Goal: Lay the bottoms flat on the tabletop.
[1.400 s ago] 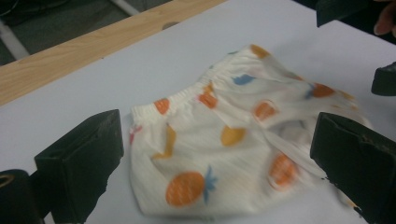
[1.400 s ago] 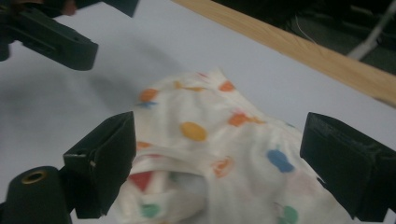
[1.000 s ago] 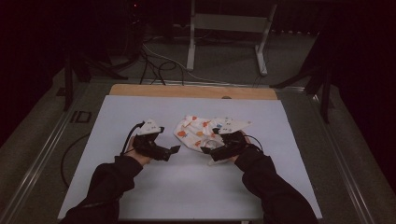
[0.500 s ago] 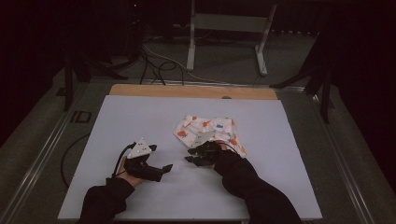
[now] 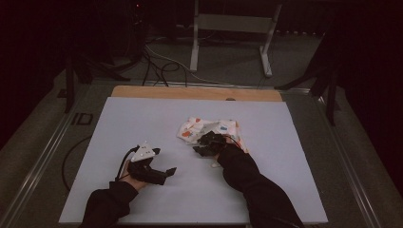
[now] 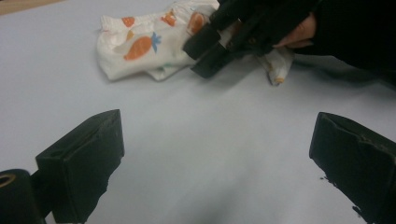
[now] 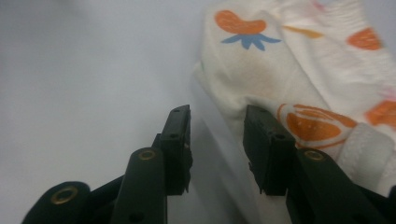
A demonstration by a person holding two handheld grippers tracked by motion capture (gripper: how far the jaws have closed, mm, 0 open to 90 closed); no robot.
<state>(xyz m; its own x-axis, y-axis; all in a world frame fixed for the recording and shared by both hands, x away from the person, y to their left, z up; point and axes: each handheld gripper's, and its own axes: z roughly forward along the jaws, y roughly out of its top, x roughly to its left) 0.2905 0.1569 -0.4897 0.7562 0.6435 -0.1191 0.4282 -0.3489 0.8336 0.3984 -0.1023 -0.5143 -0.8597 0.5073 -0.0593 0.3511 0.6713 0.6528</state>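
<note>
Cloth: right hand-held gripper narrow, seemingly straddling its edge; left hand-held gripper wide.

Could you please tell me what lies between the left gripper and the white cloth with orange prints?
Just bare pale table sheet: the left gripper view looks past the left gripper across it to the white orange-printed cloth.

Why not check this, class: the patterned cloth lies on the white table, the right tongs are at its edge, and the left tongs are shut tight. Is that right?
Not quite. The left tongs are wide open, over bare table, as the left gripper view shows. The rest holds: the cloth lies on the white table with the right tongs at its edge.
</note>
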